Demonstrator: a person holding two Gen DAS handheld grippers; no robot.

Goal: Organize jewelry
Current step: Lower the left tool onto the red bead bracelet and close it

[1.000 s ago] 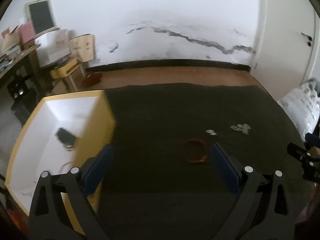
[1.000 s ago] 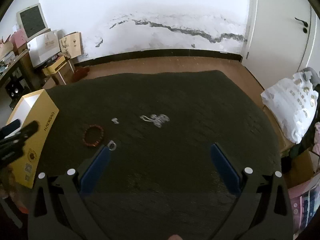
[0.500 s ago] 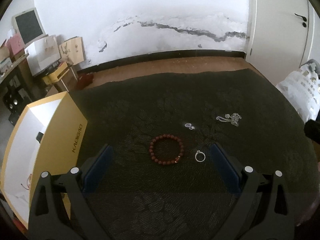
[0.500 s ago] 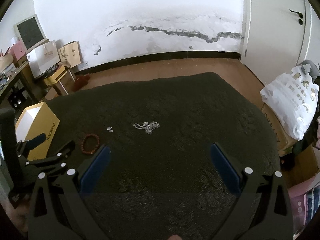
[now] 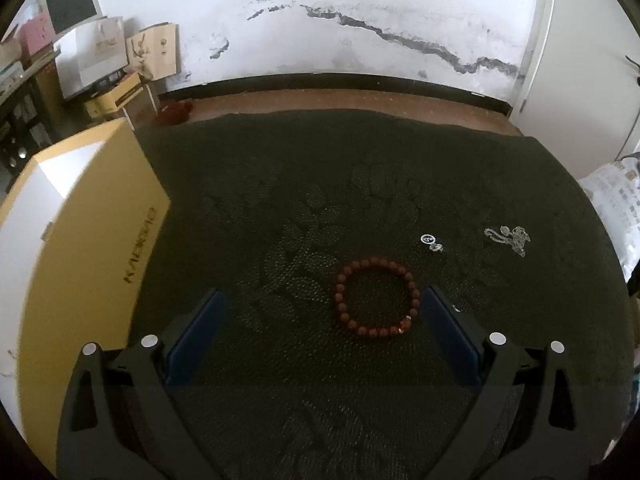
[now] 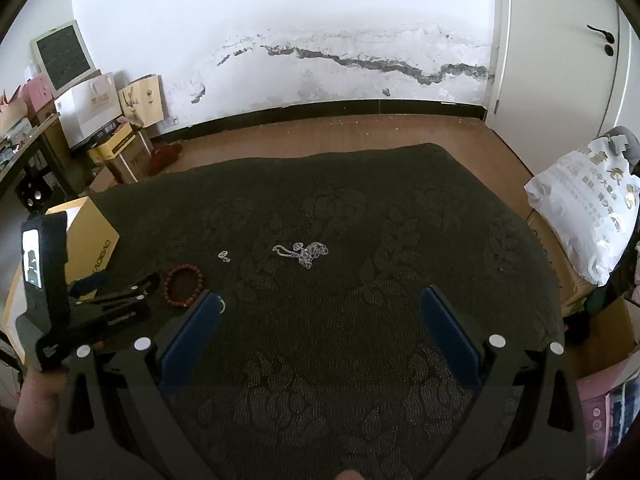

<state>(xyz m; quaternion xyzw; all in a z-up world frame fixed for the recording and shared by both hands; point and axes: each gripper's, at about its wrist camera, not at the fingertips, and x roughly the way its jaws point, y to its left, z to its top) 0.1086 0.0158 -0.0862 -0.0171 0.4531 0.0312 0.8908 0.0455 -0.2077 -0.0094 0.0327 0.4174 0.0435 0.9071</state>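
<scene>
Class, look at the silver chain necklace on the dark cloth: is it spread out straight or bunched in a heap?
Bunched. The silver chain necklace lies in a small tangle of loops on the dark cloth, with one short end trailing left.

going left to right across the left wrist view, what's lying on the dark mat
yellow box → red bead bracelet → small pair of earrings → tangled silver chain

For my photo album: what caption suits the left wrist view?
Open left gripper hovers over a red bead bracelet on dark cloth, yellow box alongside.
</scene>
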